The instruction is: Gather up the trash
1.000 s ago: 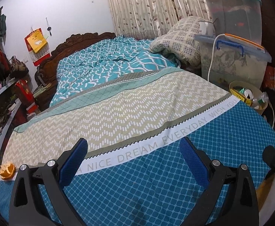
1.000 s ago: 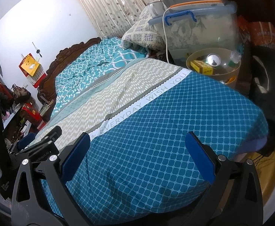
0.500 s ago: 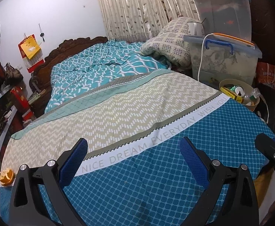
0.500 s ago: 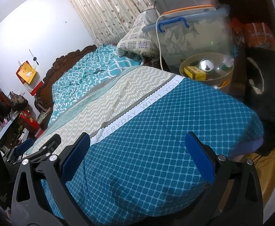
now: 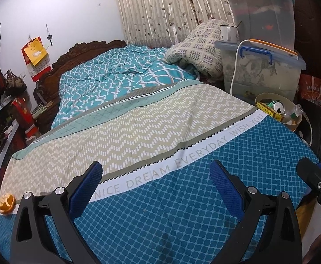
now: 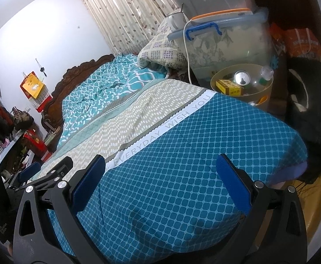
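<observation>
A: Log entry. Left gripper (image 5: 156, 189) hovers above the near end of the bed; its blue-padded fingers (image 5: 86, 189) stand wide apart with only bedspread between them. Right gripper (image 6: 159, 183) reads the same: fingers spread, holding nothing.

B: Where is the trash?

A: One loose piece found. A curled piece of orange peel (image 5: 5, 202) lies at the near left edge of the teal, beige and blue patterned bedspread (image 5: 160, 132), just beside the white band printed "NICE DREAM". Right wrist view does not show it; the left gripper's frame blocks that corner.

B: And the receptacle?

A: Round beige plastic bin (image 6: 241, 83) on the floor at the far right side of the bed, next to the clear storage box with the blue handle (image 6: 222, 41). It already holds a yellow carton (image 6: 229, 88), a silver drink can (image 6: 241, 78) and a clear plastic bottle (image 6: 263, 74). So collection looks mostly done, in my judgement, with the peel left over.

B: Why are both tools held open over the foot of the bed?

A: Probably a ready stance: open jaws suit a pickup, and from the foot of the bed both views take in the whole bedspread. The peel is well apart from the bin, opposite sides of the bed.

B: Which tool takes it?

A: Left one sits nearer the peel. Caution: the peel is thin and curled, so it may crush or slip, and it rests close to the edge, so a nudge could push it off.
</observation>
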A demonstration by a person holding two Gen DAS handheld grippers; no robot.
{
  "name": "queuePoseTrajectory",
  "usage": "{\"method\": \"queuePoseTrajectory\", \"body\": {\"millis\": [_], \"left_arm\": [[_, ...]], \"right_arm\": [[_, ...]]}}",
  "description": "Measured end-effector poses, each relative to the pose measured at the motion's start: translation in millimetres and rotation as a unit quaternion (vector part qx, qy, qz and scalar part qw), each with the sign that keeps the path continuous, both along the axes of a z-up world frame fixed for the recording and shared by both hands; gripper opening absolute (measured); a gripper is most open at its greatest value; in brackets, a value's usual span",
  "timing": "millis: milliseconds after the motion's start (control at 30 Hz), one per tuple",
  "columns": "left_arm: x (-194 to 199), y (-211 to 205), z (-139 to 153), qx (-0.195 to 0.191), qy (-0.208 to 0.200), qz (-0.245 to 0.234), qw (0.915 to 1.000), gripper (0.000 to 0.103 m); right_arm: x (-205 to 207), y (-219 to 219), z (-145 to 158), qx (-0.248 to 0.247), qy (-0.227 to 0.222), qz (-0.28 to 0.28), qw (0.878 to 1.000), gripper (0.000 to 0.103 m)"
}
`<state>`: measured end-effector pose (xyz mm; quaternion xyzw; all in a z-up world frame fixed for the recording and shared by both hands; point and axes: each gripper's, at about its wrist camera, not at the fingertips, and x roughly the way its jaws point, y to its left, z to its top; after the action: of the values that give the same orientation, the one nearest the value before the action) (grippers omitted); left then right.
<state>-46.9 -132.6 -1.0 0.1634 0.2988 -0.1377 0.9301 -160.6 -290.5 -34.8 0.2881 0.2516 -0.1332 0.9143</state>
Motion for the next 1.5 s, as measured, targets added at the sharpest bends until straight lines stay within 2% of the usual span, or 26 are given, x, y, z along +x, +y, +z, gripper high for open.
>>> {"method": "queuePoseTrajectory", "body": {"millis": [633, 1500], "left_arm": [[-1.8, 1.1, -2.5, -0.005, 0.008, -0.004, 0.9999, 0.094], [0.0, 1.7, -8.3, -0.001, 0.018, -0.006, 0.9998, 0.094]], "right_arm": [[-3.7, 5.3, 5.2, -0.017, -0.01, -0.004, 1.0, 0.1], [-2.1, 3.3, 1.2, -0.01, -0.004, -0.002, 1.0, 0.1]]}}
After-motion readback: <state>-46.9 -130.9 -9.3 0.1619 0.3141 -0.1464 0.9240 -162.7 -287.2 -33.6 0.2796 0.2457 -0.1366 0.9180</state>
